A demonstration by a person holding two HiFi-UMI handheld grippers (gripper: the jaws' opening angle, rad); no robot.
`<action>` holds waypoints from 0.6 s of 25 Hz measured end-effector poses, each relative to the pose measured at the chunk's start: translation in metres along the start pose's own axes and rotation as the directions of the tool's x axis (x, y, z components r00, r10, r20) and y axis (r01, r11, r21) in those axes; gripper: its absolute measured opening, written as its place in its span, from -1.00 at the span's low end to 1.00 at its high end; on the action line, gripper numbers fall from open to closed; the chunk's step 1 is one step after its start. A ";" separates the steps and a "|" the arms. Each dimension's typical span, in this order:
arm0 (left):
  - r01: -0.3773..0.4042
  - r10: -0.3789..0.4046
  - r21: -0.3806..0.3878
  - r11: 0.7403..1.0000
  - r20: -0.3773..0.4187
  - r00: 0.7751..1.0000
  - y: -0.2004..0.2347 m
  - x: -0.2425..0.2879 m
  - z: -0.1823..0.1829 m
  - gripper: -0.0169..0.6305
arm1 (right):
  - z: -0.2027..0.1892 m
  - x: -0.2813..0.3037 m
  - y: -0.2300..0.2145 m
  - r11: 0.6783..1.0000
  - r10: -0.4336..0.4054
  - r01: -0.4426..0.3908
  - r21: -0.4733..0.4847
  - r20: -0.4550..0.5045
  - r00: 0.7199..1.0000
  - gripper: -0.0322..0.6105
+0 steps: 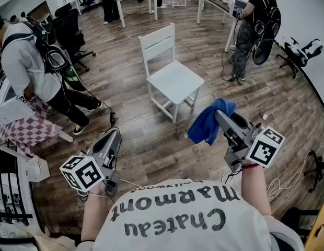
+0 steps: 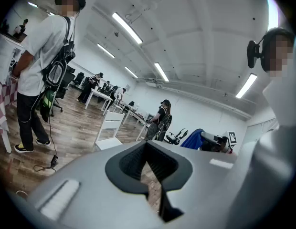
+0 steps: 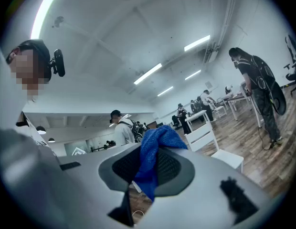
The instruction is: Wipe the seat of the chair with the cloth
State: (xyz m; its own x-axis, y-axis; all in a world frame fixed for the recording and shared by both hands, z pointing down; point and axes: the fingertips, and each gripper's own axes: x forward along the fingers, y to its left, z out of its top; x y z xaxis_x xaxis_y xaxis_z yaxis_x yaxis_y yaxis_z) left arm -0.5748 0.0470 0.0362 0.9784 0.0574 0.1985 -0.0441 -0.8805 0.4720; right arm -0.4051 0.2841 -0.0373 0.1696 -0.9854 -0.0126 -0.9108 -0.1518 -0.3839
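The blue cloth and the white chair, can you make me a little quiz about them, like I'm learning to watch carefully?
1. True or false: the white chair stands upright with nothing on its seat.
2. Pick one. Where is the blue cloth?
A. spread on the seat
B. pinched in the jaws of the right gripper
C. lying on the floor
3. Fill the gap: the left gripper has its jaws together and holds ____.

Key: 1 true. 2 B. 3 nothing.
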 end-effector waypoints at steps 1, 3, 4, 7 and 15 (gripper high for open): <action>-0.002 0.002 0.001 1.000 0.001 1.000 -0.001 0.001 0.000 -0.92 | 0.000 0.000 -0.002 1.000 0.002 -0.002 0.001 -0.001 1.000 -0.65; -0.005 0.005 0.002 1.000 0.002 1.000 -0.001 0.005 0.000 -0.92 | 0.001 0.000 -0.005 1.000 0.005 -0.005 0.001 -0.002 1.000 -0.65; -0.007 0.007 0.001 1.000 0.002 1.000 -0.001 0.006 0.000 -0.92 | 0.001 0.000 -0.007 1.000 0.006 -0.006 0.001 -0.002 1.000 -0.65; -0.018 0.018 -0.005 1.000 0.001 1.000 0.000 0.009 0.000 -0.92 | 0.002 0.003 -0.011 1.000 0.010 -0.010 0.000 -0.002 1.000 -0.65; -0.037 0.037 -0.014 0.999 0.000 0.999 -0.004 0.027 0.003 -0.92 | 0.009 -0.003 -0.034 0.998 0.050 -0.052 0.036 0.034 0.998 -0.65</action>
State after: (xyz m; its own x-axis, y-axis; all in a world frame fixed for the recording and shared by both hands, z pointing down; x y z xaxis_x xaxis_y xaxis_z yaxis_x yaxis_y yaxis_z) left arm -0.5471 0.0509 0.0370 0.9762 0.0245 0.2157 -0.0834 -0.8751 0.4767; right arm -0.3717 0.2927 -0.0323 0.1361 -0.9887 -0.0630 -0.9041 -0.0979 -0.4159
